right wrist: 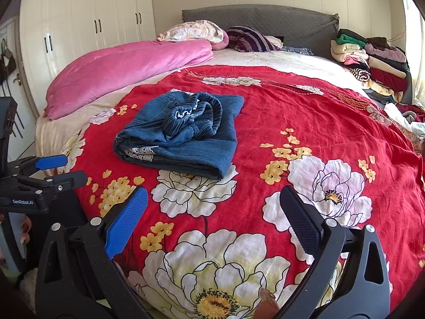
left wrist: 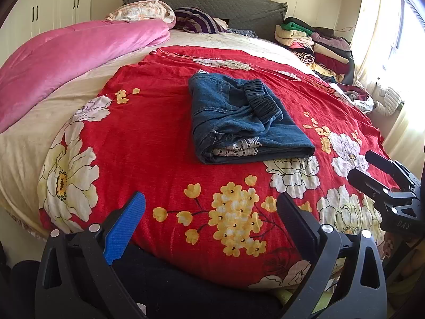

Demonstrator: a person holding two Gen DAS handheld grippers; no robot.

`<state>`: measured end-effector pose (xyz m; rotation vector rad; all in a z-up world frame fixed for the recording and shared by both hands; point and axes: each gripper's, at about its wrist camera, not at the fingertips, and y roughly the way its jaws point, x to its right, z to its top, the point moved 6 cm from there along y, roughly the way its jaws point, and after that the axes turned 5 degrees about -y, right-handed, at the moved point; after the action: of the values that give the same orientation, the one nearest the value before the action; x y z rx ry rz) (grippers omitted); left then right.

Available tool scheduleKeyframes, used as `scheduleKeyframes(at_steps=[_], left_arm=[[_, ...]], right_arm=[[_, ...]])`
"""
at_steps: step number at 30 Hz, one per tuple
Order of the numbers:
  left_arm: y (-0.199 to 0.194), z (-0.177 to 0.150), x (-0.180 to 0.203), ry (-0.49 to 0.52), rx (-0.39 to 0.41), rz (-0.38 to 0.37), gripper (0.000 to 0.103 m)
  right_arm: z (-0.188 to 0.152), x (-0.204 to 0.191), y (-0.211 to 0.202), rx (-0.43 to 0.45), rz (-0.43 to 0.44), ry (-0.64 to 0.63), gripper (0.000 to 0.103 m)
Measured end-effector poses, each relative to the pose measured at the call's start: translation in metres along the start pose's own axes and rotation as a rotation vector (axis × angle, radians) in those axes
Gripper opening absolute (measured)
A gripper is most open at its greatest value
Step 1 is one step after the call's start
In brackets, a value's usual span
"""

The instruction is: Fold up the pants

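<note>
1. So: one pair of pants (left wrist: 245,122), blue denim, folded into a thick, roughly rectangular bundle, lying mid-bed on the red bedspread (left wrist: 164,138). Gathered elastic waistband bunched on top; white lace trim shows at the folded near edge. In the right wrist view the pants (right wrist: 183,138) sit left of centre, well apart from both grippers.
2. Two grippers. Left gripper (left wrist: 209,226): jaws spread wide, nothing between them, above the near edge of the bed. One finger has a blue textured pad, the other a black one.
3. Right gripper (right wrist: 213,222): jaws spread wide, nothing held, same blue and black pads. It also shows at the right edge of the left wrist view.
4. One bedspread: red woven fabric, wrinkled, printed with large white flowers and clusters of small yellow ones.
5. One pink comforter (left wrist: 66,61), plush, rolled long along the bed's left side.
6. One striped purple pillow (right wrist: 249,40) and one floral pillow (right wrist: 191,32) at the one grey quilted headboard (right wrist: 279,21).
7. One pile of folded clothes (left wrist: 313,45), mixed colours, at the far right corner.
8. White wardrobe (right wrist: 87,21) with dark handles, behind left.
</note>
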<state>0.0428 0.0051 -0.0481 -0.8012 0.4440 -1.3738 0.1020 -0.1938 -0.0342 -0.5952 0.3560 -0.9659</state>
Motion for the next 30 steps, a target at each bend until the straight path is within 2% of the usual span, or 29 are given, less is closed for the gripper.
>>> scheduleKeyframes(at_steps=[30], left_arm=[[-0.0068,0.0010,0.0026,0.005,0.006,-0.001,0.099]], right_arm=[[0.0004,0.0002,-0.0010,0.002,-0.005,0.000,0.094]])
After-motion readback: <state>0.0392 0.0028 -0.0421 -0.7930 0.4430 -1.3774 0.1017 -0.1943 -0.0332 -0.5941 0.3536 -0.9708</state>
